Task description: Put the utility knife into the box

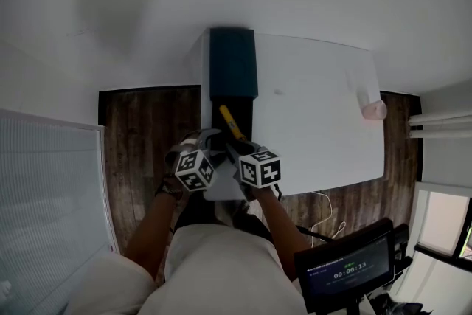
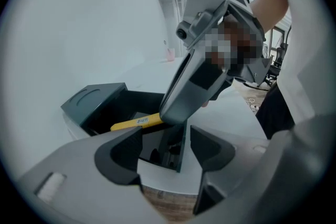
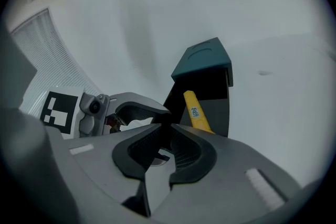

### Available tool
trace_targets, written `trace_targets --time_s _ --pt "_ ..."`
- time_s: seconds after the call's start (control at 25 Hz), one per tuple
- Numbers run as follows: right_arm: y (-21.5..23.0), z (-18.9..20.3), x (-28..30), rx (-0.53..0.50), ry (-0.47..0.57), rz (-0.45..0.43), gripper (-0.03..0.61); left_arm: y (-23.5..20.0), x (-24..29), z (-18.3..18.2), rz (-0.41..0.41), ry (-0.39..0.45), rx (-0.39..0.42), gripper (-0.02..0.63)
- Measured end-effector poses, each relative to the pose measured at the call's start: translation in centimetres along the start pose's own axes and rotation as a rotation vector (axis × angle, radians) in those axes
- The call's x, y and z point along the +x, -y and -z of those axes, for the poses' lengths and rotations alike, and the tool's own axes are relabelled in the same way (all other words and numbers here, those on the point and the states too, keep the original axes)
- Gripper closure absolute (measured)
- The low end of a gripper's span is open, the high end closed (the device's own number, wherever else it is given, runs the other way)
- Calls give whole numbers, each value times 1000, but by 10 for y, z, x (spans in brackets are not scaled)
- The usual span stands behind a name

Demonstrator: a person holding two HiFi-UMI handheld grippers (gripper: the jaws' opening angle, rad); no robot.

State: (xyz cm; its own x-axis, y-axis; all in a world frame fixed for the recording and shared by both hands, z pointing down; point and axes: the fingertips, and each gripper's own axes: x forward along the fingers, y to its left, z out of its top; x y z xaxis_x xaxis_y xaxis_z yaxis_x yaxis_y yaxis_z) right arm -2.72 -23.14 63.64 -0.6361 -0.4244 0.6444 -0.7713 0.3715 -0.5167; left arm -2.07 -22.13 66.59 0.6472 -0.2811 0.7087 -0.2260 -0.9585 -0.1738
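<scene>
Nearest, the person's legs [image 1: 221, 262] are seen above a wooden floor [image 1: 144, 129], with a lit screen [image 1: 346, 269] and a white cable [image 1: 324, 214] to their right. Two forearms reach forward, and in the head view the marker cubes hide most of both tools' jaws. The left gripper [image 2: 164, 145] is held with its jaws wide apart; the near wall of the box [image 1: 234, 101] stands between them with a gap on each side. The right gripper [image 3: 166, 127] is angled down into the box, its jaws drawn together until the tips meet, and nothing is seen pinched between them. The yellow utility knife [image 3: 195, 110] lies slanted inside the dark box, just beside those tips. Its near end is hidden behind one jaw and, in the left gripper view, behind the right gripper's body. The teal lid [image 1: 232, 63] is stood open at the box's far end. The box is set at the left side of a white table [image 1: 317, 107], and a pink object [image 1: 374, 109] rests well apart at the far right edge
</scene>
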Motion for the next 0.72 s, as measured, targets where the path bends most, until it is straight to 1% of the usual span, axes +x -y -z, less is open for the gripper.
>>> trace_targets --time_s 0.24,0.56,0.72 --pt "1 -1 0 -8 0 9 520 1 0 -4 9 5 -8 328" --pt "6 0 -2 -1 -2 14 509 -3 -3 -5 6 31 -68 331" --pt "8 0 -3 6 3 13 504 -6 -5 -4 0 33 -85 339"
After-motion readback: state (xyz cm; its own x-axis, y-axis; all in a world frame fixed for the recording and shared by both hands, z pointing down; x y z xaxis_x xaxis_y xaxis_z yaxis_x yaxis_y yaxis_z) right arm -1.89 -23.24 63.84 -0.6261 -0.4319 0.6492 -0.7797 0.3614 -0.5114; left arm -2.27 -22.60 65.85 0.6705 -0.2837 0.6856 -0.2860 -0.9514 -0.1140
